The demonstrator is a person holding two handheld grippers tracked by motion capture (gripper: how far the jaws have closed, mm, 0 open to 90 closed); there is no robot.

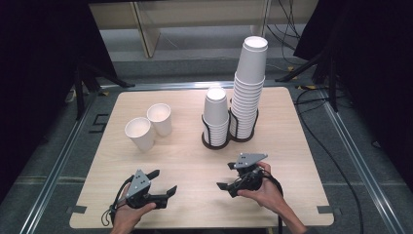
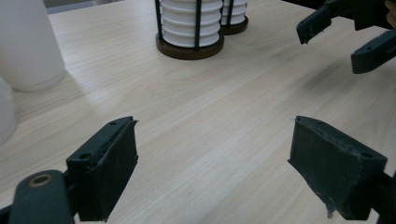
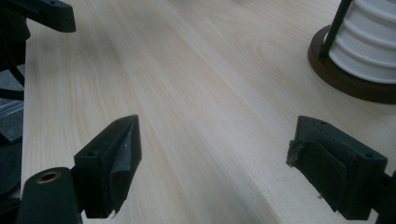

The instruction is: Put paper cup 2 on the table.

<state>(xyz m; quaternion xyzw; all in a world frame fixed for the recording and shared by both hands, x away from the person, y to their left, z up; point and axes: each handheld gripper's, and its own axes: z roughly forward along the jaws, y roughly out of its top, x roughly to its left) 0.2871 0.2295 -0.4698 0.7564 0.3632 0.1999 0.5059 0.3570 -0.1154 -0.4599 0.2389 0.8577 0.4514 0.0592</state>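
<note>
Two loose white paper cups [image 1: 140, 133] [image 1: 159, 118] stand at the table's left. A short cup stack [image 1: 216, 117] and a tall cup stack [image 1: 248, 87] sit in black wire holders at mid-table. Near the front edge, my left gripper [image 1: 164, 181] is open and points right. My right gripper [image 1: 225, 176] is open and points left toward it. In the left gripper view, the jaws of the left gripper [image 2: 215, 158] stand wide over bare wood, with a cup [image 2: 28, 46] far left and the short stack's holder [image 2: 189, 28] ahead. The right gripper [image 3: 215, 158] also holds nothing.
The wooden table [image 1: 195, 161] is ringed by a metal frame and dark floor, with cables at the right. The right gripper [image 2: 345, 37] shows at the upper right of the left gripper view. A holder's brown base [image 3: 345, 79] sits right of the right jaws.
</note>
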